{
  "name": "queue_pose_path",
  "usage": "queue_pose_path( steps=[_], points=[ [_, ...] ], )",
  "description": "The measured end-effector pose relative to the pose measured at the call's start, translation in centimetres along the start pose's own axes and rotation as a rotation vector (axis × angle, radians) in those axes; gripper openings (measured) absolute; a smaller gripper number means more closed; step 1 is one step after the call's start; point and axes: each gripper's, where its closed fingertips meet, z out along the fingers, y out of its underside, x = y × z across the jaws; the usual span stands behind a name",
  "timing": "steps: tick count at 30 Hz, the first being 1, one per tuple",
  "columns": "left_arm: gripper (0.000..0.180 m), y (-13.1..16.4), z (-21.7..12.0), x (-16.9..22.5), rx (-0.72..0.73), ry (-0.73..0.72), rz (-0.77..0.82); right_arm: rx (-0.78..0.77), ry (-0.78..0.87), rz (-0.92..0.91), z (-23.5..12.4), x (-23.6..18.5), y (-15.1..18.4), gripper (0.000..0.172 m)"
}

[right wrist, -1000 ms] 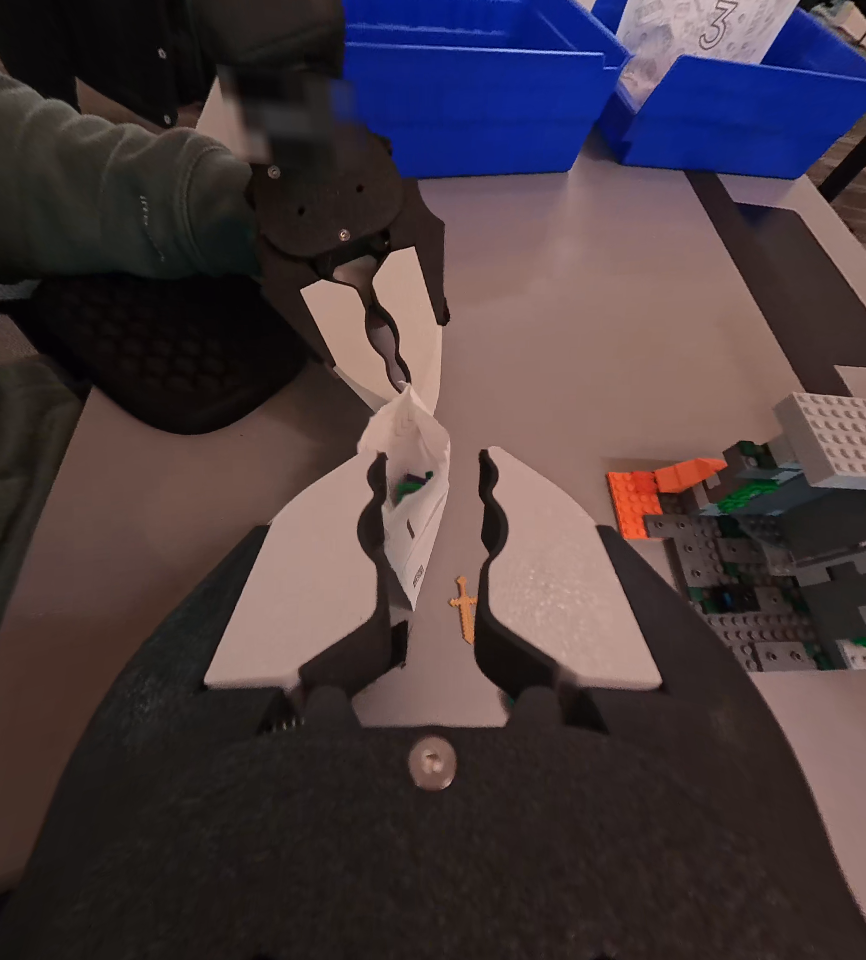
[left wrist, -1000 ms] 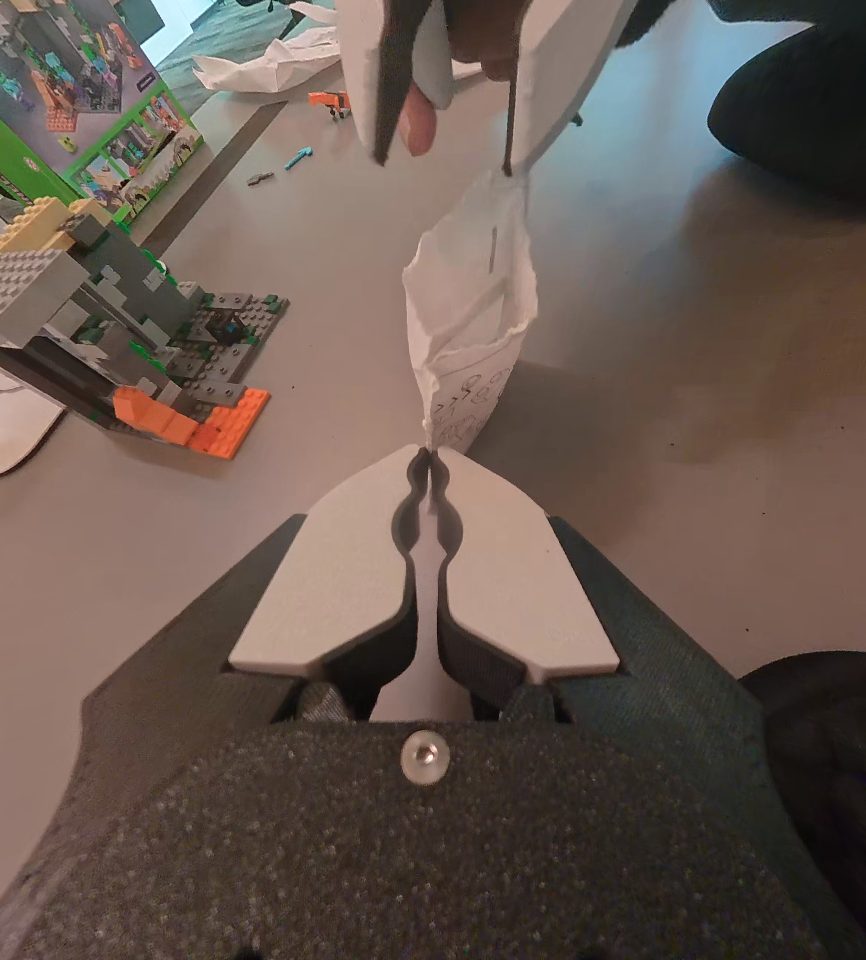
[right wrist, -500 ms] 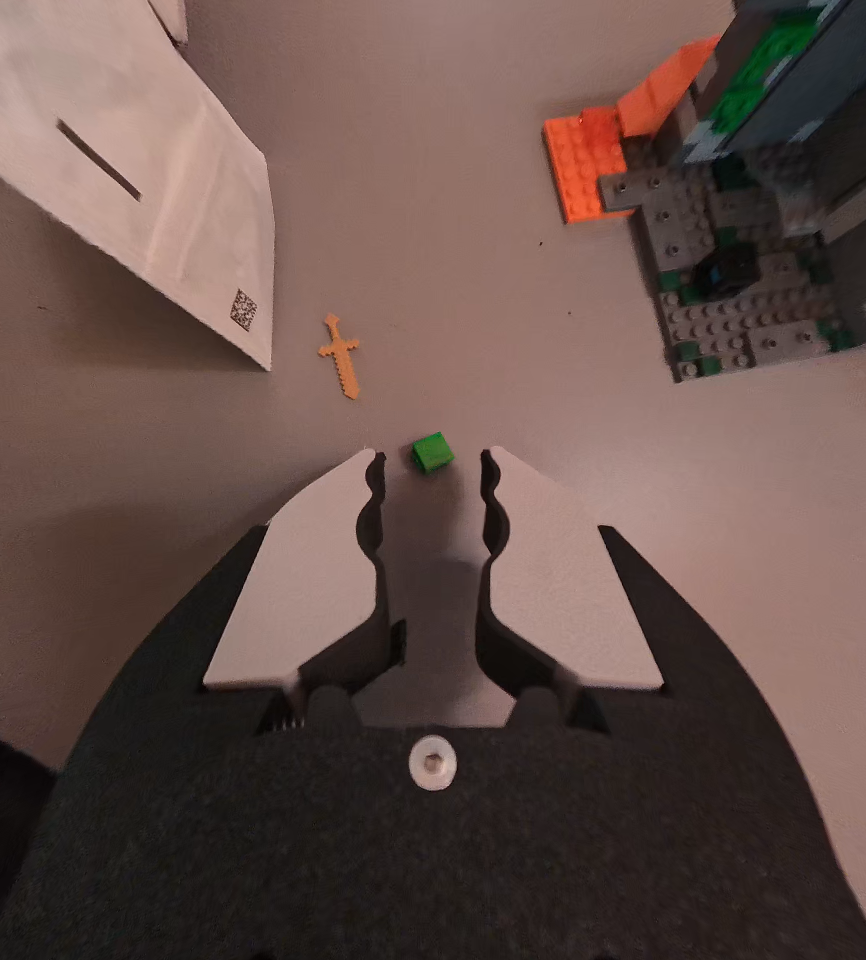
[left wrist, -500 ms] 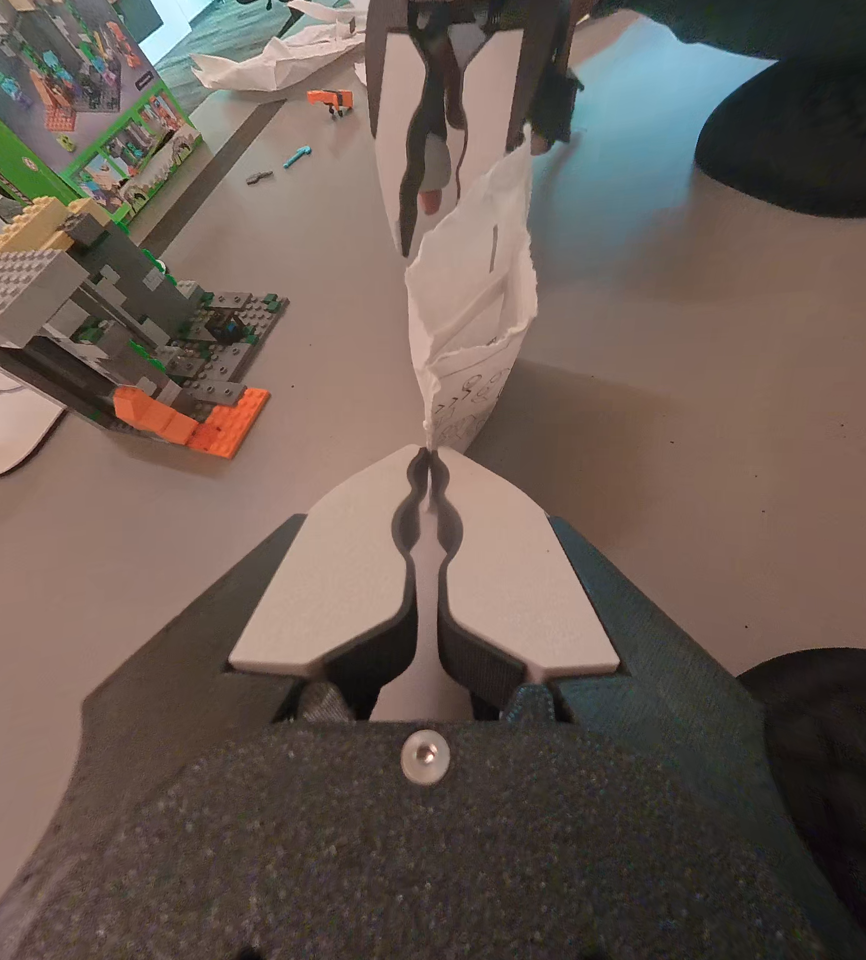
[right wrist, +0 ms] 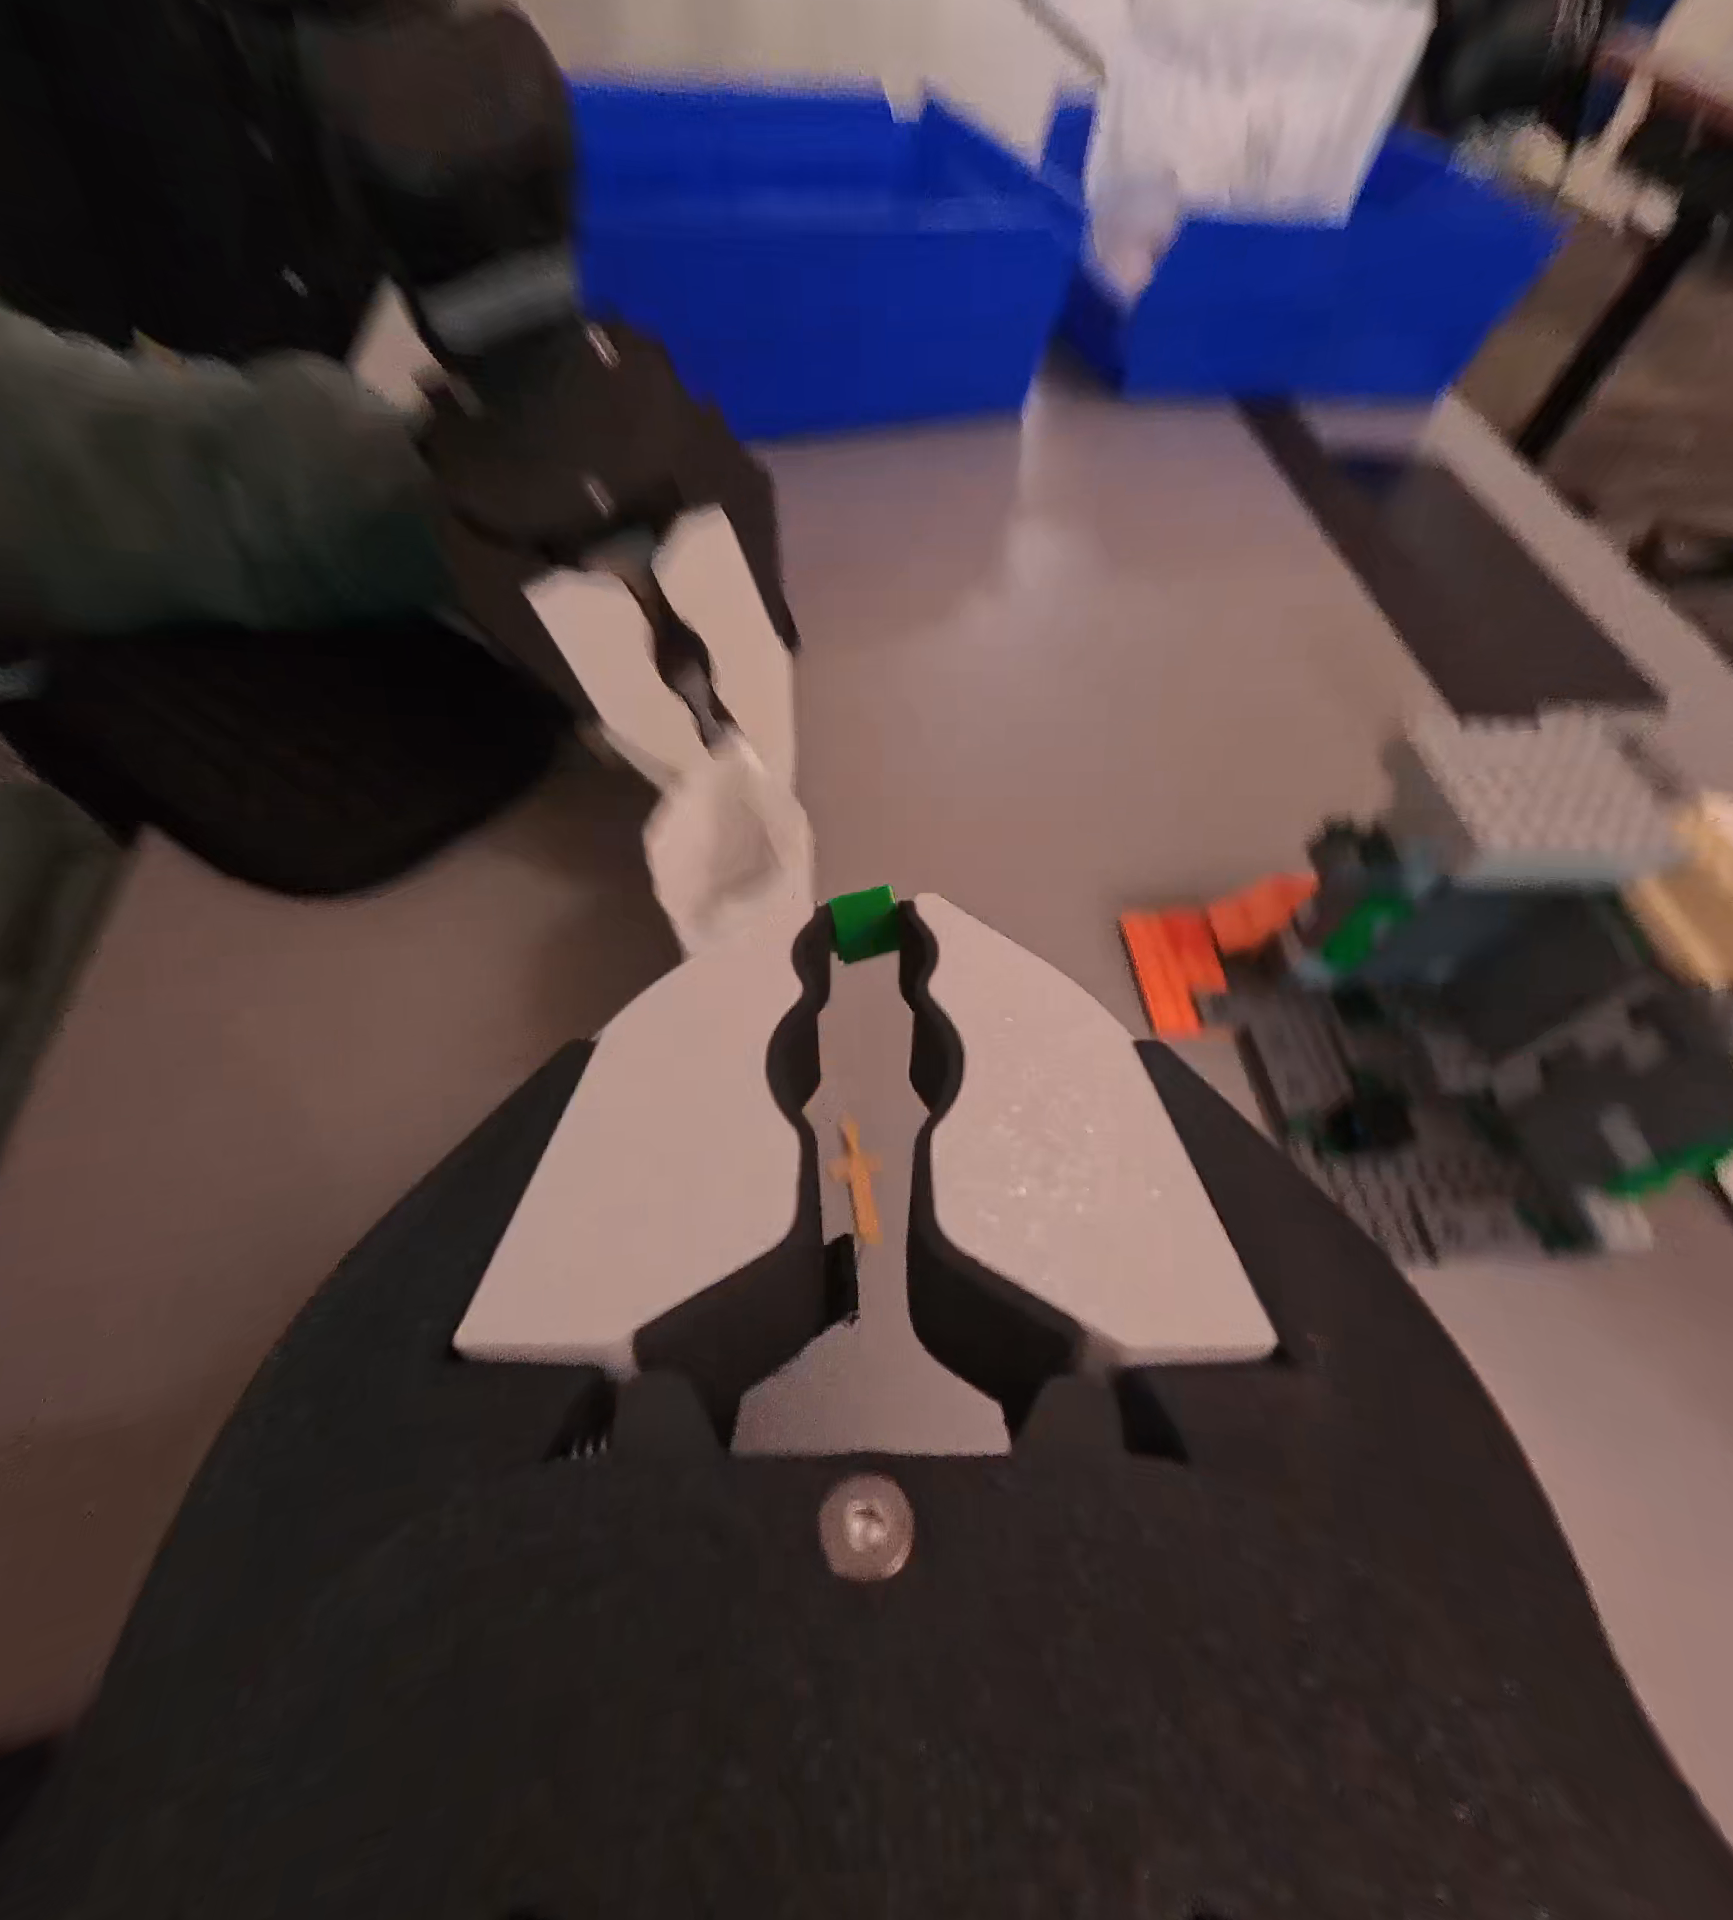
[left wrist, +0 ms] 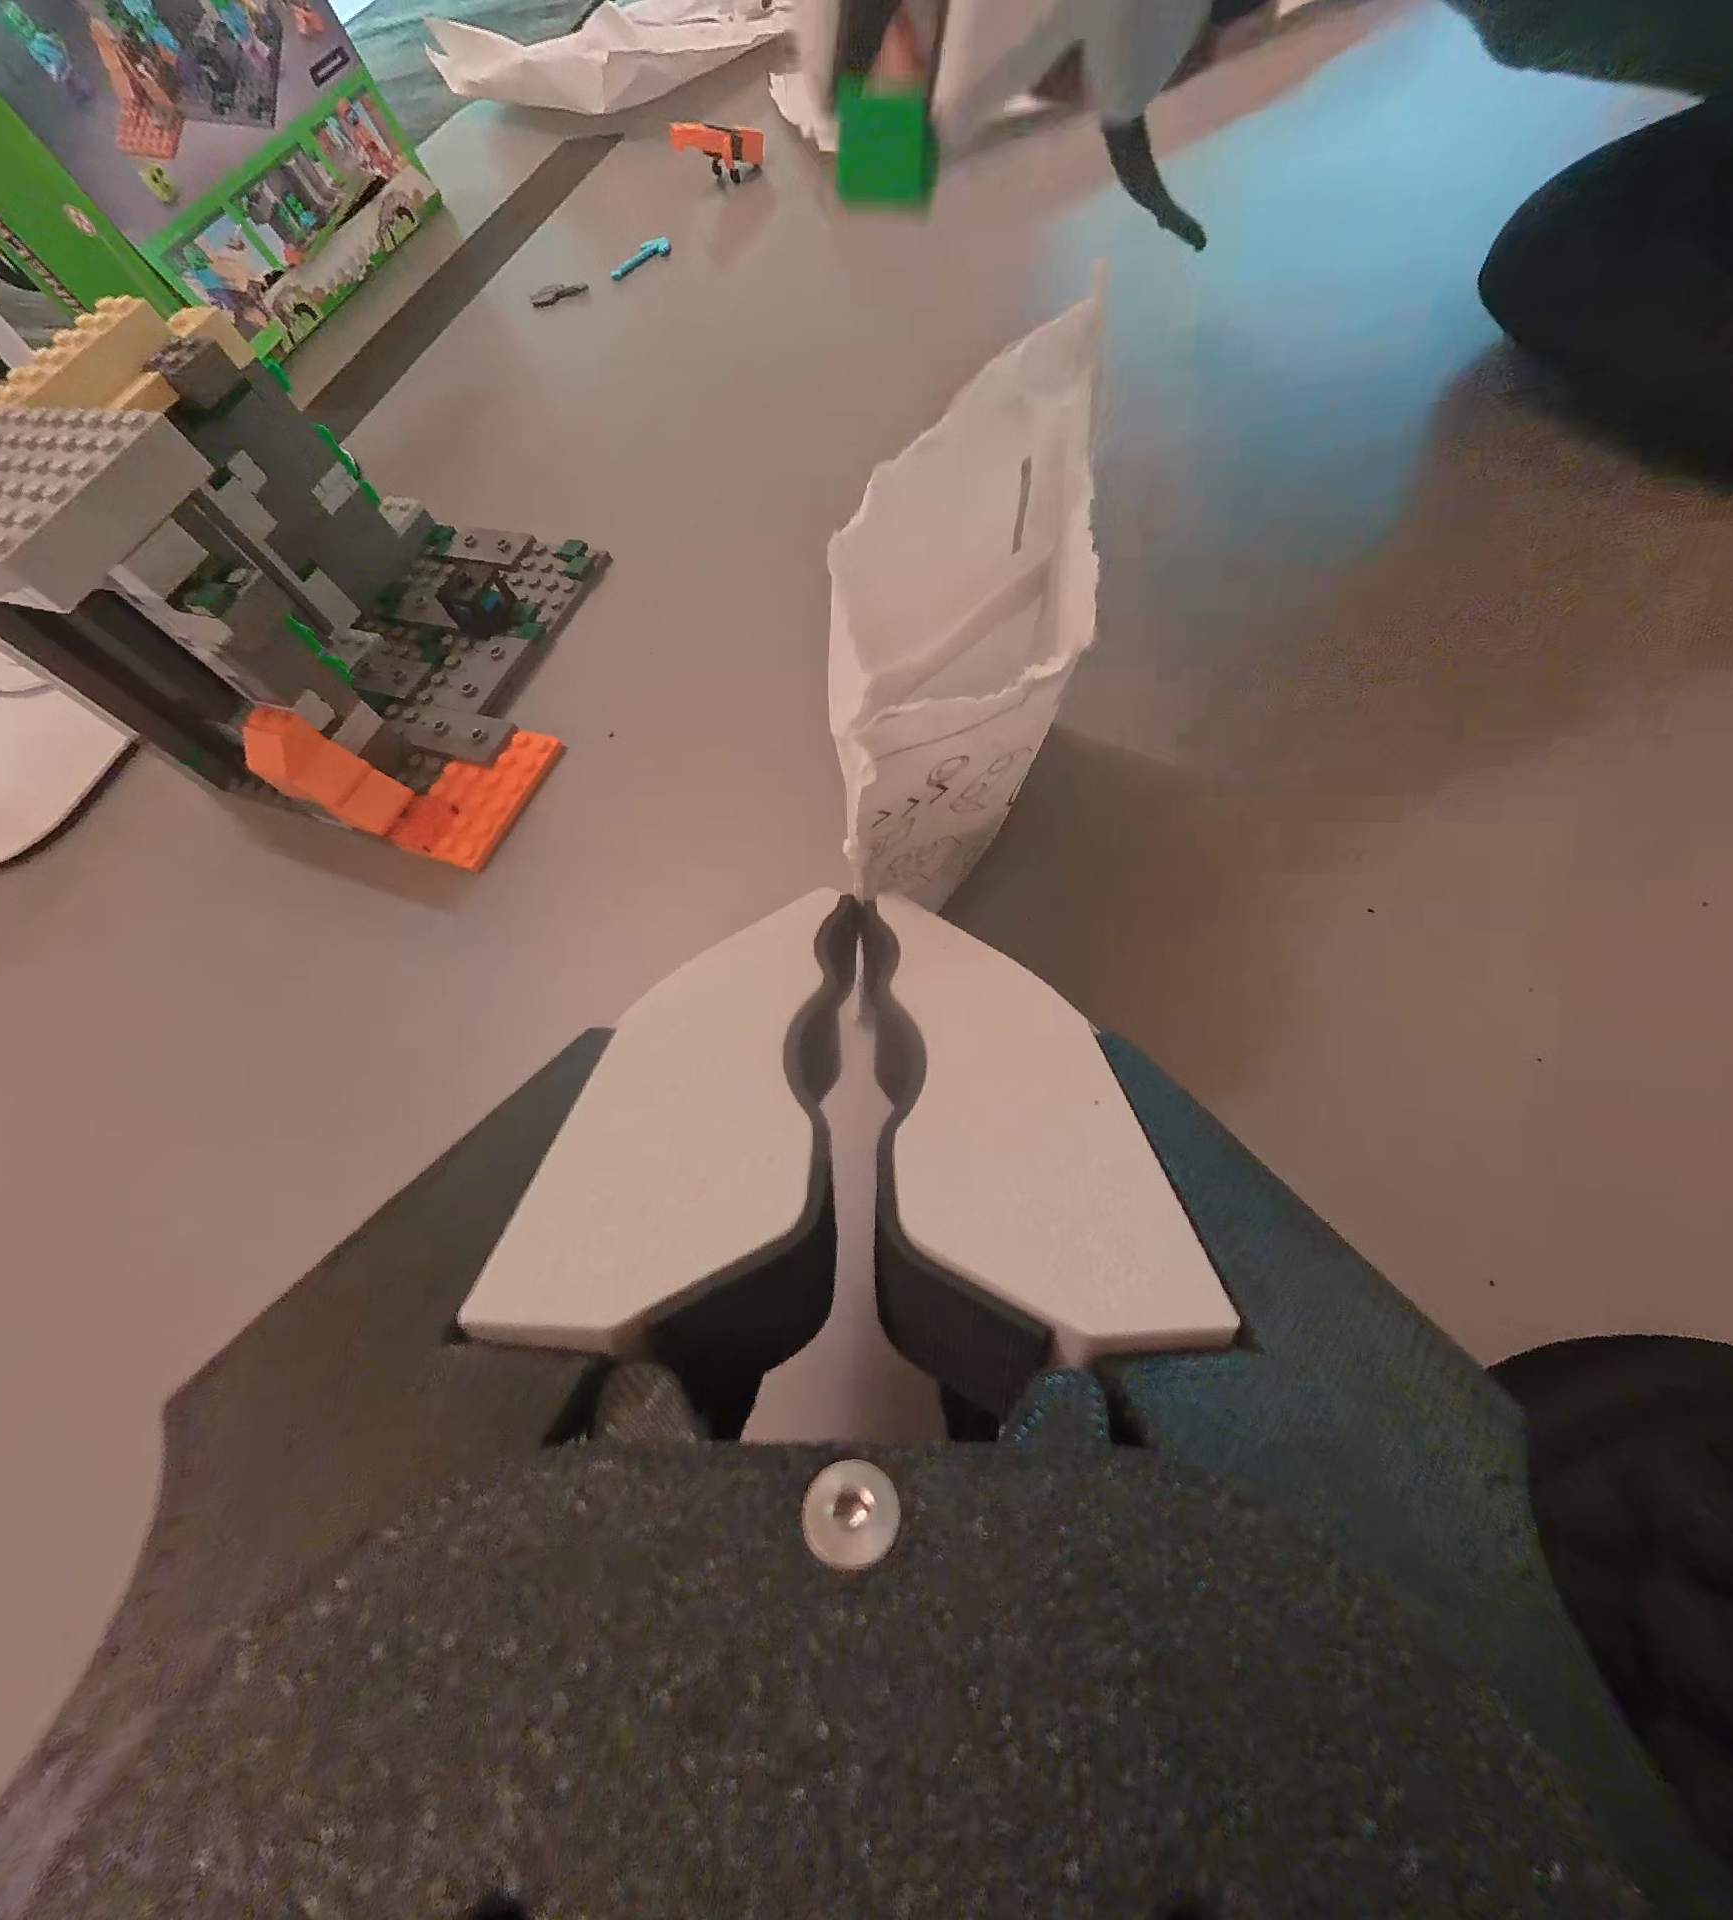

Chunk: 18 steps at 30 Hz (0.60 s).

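Note:
My left gripper is shut on the bottom edge of a torn white paper bag, which stands open above the grey table. My right gripper is shut on a small green brick, pinched at its fingertips and lifted above the table. That brick also shows in the left wrist view, far off and blurred, between the right gripper's fingers. The bag and the left gripper show blurred in the right wrist view. A tan toy sword lies on the table below the right gripper.
A grey, green and orange brick building stands at left of the left wrist view, with a green set box behind it. Small loose parts and crumpled paper lie far off. Two blue bins stand at the table's far end. Tip to tip, the grippers are about 11 centimetres apart. The tan toy sword lies around 11 centimetres away from my left fingertips.
My right gripper came down over the green brick on the table, shut on it and lifted it, swinging up. My left gripper stayed shut on the bag and barely moved.

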Motion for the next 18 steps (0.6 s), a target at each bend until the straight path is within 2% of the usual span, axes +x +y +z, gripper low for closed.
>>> queue_pose_path(
  steps=[3, 8, 10, 18],
  points=[
    [0.0, 0.0, 0.0, 0.0, -0.002, -0.002, -0.001, 0.044, -0.031, -0.075, 1.1, -2.5, -2.7, 0.012],
    [0.0, 0.0, 0.1, 0.0, -0.002, -0.001, -0.005, -0.051, -0.022, -0.117, 3.9, -3.5, -1.0, 0.013],
    [0.0, 0.0, 0.1, 0.0, -0.003, -0.002, -0.006, -0.063, -0.026, -0.108, 4.3, -3.5, -0.5, 0.019],
    [0.0, 0.0, 0.1, 0.0, -0.01, -0.001, -0.014, 0.038, -0.005, -0.012, 2.2, -1.4, -1.5, 0.025]
  ],
)
